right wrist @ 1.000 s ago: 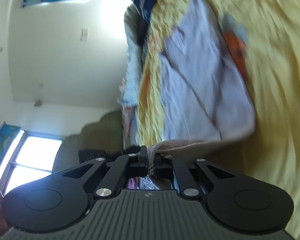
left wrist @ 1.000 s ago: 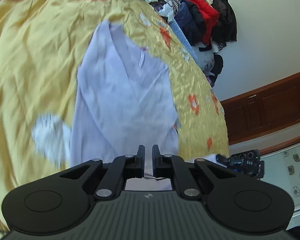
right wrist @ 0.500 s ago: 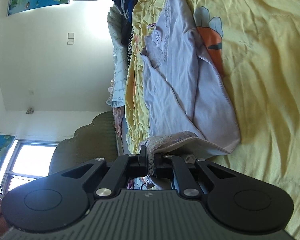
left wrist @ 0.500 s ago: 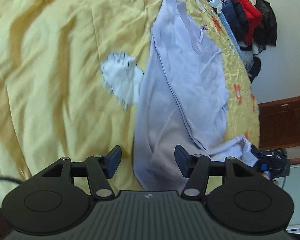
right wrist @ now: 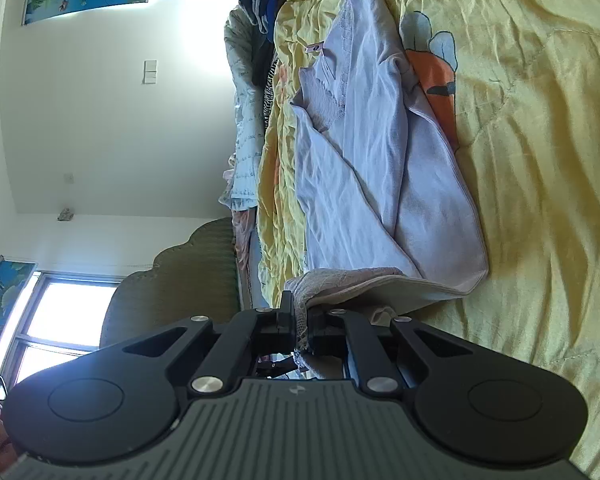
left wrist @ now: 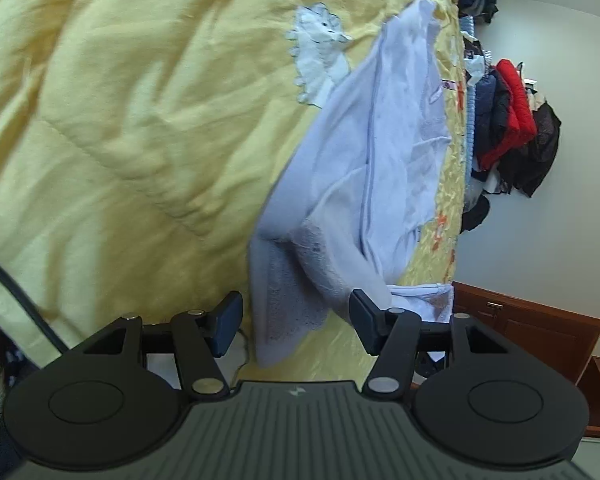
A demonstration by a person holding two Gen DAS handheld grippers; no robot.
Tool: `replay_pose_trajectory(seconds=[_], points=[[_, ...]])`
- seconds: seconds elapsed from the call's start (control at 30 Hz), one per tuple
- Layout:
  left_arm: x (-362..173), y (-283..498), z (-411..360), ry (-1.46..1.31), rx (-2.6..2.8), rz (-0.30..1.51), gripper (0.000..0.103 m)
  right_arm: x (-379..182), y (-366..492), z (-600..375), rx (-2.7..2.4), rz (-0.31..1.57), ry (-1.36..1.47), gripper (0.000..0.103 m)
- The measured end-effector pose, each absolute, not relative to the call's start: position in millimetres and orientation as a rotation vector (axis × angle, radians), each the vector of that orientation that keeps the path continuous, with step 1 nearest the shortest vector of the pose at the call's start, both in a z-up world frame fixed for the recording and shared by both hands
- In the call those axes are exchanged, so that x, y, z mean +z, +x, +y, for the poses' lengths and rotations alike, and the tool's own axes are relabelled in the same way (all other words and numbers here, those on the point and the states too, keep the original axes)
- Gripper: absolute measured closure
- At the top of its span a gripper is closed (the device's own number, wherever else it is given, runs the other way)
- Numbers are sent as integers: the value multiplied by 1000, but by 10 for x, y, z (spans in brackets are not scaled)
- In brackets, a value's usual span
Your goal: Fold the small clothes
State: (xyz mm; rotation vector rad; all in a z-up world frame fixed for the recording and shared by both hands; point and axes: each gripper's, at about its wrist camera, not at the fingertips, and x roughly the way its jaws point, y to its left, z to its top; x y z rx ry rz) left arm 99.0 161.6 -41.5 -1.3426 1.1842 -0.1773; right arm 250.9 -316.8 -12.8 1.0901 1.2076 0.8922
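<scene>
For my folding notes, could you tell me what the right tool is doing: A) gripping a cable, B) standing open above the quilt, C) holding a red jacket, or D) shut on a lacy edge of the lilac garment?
D: the right tool is closed with the lilac garment's lacy hem pinched between its fingers.

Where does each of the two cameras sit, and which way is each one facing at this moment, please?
Left wrist: on the left gripper, looking along its open fingers over the lavender garment on the yellow quilt; no body shows.
Right wrist: on the right gripper, shut on the garment's lacy hem, facing the wall and headboard; part of a face at the lower left edge.
Shared: the garment, the quilt, the clothes pile.
</scene>
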Motion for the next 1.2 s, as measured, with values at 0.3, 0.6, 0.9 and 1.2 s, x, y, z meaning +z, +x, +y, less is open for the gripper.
replay_pose_trajectory(seconds=[0.3, 0.6, 0.9, 1.2], points=[[-458, 1044, 1522, -1330, -194, 1151, 45, -146, 2509, -3163, 899, 1208, 1101, 91], [-412, 1049, 1442, -1255, -317, 1109, 45, -156, 2526, -3173, 896, 1209, 1104, 91], [-476, 947, 1490, -1208, -379, 1118, 45, -171, 2518, -3159, 888, 1219, 1106, 89], [-441, 995, 1448, -1132, -409, 1130, 49, -183, 2528, -3149, 882, 1229, 1108, 89]])
